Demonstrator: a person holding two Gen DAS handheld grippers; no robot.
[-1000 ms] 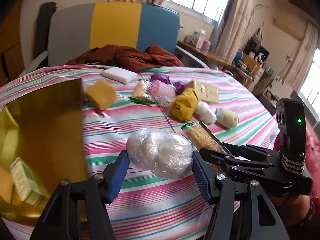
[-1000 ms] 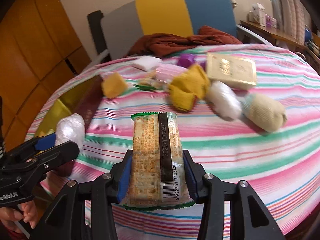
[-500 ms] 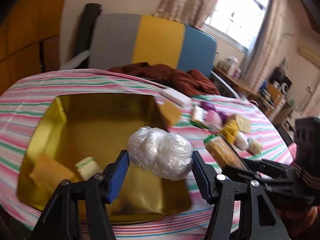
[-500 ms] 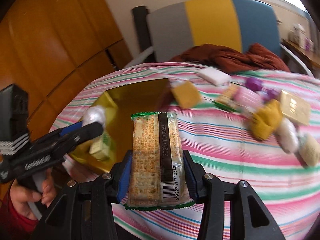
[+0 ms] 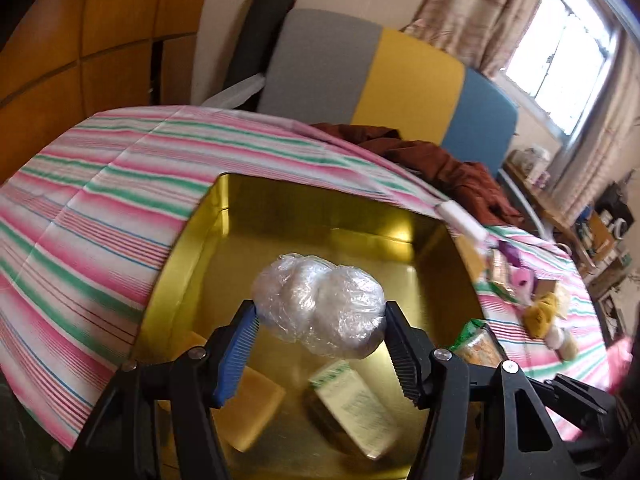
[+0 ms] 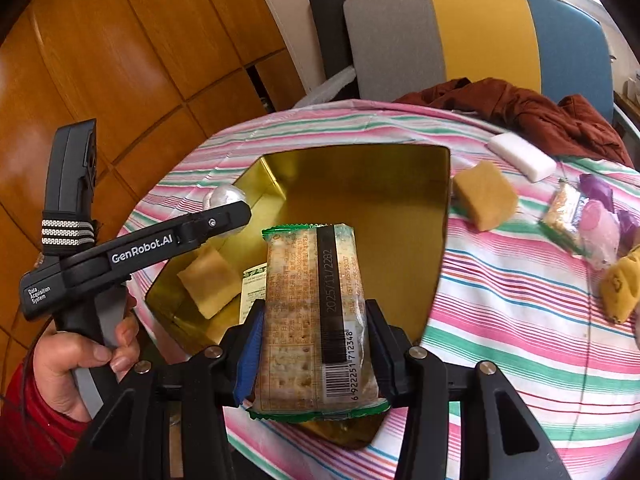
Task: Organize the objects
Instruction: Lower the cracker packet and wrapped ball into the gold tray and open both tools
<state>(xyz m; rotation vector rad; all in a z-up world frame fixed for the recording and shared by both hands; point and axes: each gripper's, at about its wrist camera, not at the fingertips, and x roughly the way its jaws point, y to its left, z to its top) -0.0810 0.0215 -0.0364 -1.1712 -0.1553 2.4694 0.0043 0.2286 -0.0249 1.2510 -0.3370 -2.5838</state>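
Note:
My left gripper (image 5: pixel 320 324) is shut on a clear plastic-wrapped bundle (image 5: pixel 318 306) and holds it above the gold tin box (image 5: pixel 320 216). In the box lie a yellow sponge (image 5: pixel 244 412) and a small green-white carton (image 5: pixel 356 404). My right gripper (image 6: pixel 312 344) is shut on a cracker packet (image 6: pixel 312 308) over the box's (image 6: pixel 400 184) near right corner. The left gripper (image 6: pixel 224 216) with its bundle (image 6: pixel 222 196) shows in the right wrist view over the box's left side. The cracker packet's tip (image 5: pixel 476 344) shows in the left wrist view.
On the striped tablecloth (image 6: pixel 520 300) right of the box lie a yellow sponge (image 6: pixel 484 196), a white block (image 6: pixel 520 156), a snack packet (image 6: pixel 564 212), purple and pink items (image 6: pixel 600 208) and a yellow sock (image 6: pixel 620 284). A brown garment (image 6: pixel 520 108) and a chair (image 6: pixel 480 36) stand behind.
Both grippers have swung left from the table's middle to over the gold box, each still holding its item. The box interior now fills the left wrist view.

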